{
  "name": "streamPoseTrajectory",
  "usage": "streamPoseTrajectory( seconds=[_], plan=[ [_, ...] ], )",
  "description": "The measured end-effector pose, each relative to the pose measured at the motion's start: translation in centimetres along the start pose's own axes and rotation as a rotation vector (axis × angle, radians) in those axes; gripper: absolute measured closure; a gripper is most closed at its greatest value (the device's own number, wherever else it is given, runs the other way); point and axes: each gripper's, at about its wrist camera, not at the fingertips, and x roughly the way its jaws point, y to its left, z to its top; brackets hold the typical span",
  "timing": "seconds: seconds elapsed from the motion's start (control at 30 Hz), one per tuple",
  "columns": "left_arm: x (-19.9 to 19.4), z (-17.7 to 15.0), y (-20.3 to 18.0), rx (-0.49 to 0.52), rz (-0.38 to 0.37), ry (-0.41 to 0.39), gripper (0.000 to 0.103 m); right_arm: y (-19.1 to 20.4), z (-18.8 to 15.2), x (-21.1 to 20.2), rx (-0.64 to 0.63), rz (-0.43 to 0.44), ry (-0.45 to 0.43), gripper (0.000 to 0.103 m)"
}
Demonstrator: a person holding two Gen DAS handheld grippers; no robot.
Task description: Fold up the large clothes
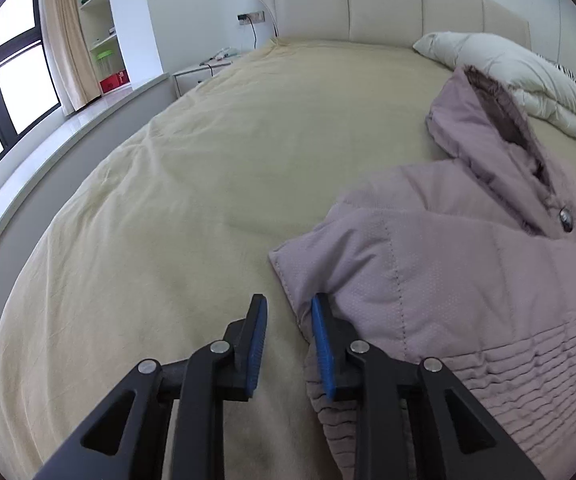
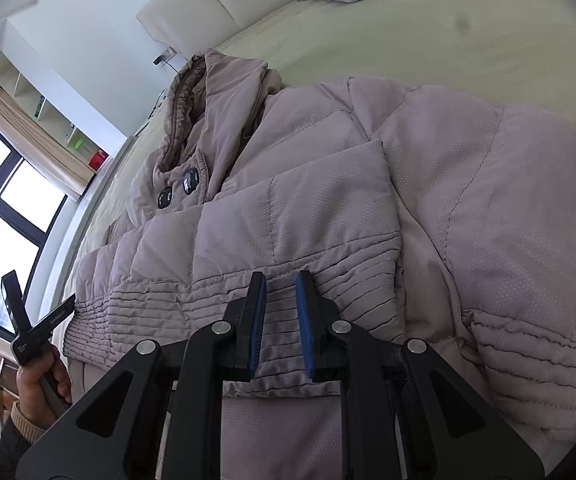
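Observation:
A mauve padded hooded jacket (image 1: 468, 264) lies on the beige bed sheet (image 1: 208, 184), hood toward the headboard, with one sleeve folded across its front (image 2: 296, 216). My left gripper (image 1: 288, 308) is open and empty at the jacket's left edge; its right finger (image 1: 322, 332) touches the fabric. My right gripper (image 2: 280, 284) is open just above the folded sleeve's ribbed cuff (image 2: 288, 332), with nothing between its jaws. The left gripper also shows in the right wrist view (image 2: 38, 312), held in a hand at the jacket's far side.
A white duvet (image 1: 528, 76) is bunched at the head of the bed by the padded headboard (image 1: 388, 12). A bedside table (image 1: 200, 72), a window ledge (image 1: 68, 136), shelves and a window lie left of the bed.

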Motion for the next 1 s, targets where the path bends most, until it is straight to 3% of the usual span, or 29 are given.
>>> streamPoseTrajectory(
  seconds=[0.07, 0.13, 0.23, 0.3, 0.43, 0.5, 0.53, 0.6, 0.67, 0.8, 0.87, 1.0],
  plan=[
    [0.8, 0.2, -0.3, 0.021, -0.002, 0.018, 0.083, 0.0, -0.1, 0.2, -0.019, -0.001, -0.019, 0.088],
    [0.0, 0.8, 0.7, -0.030, -0.027, 0.024, 0.083, -0.4, -0.2, 0.0, -0.021, 0.008, -0.028, 0.088],
    [-3.7, 1.2, 2.7, -0.126, -0.016, -0.075, 0.083, -0.9, -0.2, -0.2, -0.008, 0.031, -0.033, 0.088],
    [-5.6, 1.5, 1.8, -0.082, -0.038, -0.117, 0.083, -0.9, -0.1, 0.1, -0.011, 0.029, -0.035, 0.088],
    [-3.5, 2.0, -1.4, 0.033, -0.027, -0.070, 0.083, 0.0, -0.2, -0.1, -0.052, -0.021, -0.040, 0.086],
    [-0.2, 1.7, -1.4, 0.025, -0.007, 0.011, 0.082, 0.7, -0.3, -0.1, -0.087, -0.034, -0.043, 0.078],
    [0.8, 1.4, -1.6, 0.039, 0.015, 0.014, 0.082, 1.0, -0.4, -0.2, -0.104, -0.030, -0.042, 0.074],
    [1.1, 0.8, -2.5, 0.095, 0.060, -0.008, 0.083, 1.4, -0.4, -0.2, -0.134, 0.010, -0.036, 0.048],
    [0.9, 0.6, -3.2, 0.138, 0.092, -0.018, 0.084, 2.1, -0.5, -0.4, -0.167, 0.034, -0.033, 0.032],
    [-2.2, 0.1, -2.0, 0.073, 0.072, -0.040, 0.085, 2.4, -0.6, -2.7, -0.118, 0.042, -0.037, 0.029],
    [-5.2, -0.9, -1.8, 0.048, 0.067, -0.082, 0.085, 1.4, -0.9, -5.8, -0.064, 0.075, -0.087, 0.029],
    [-11.1, -3.9, -2.4, 0.032, -0.013, -0.140, 0.079, -4.5, -3.4, -13.1, 0.130, 0.038, -0.171, 0.029]
  ],
)
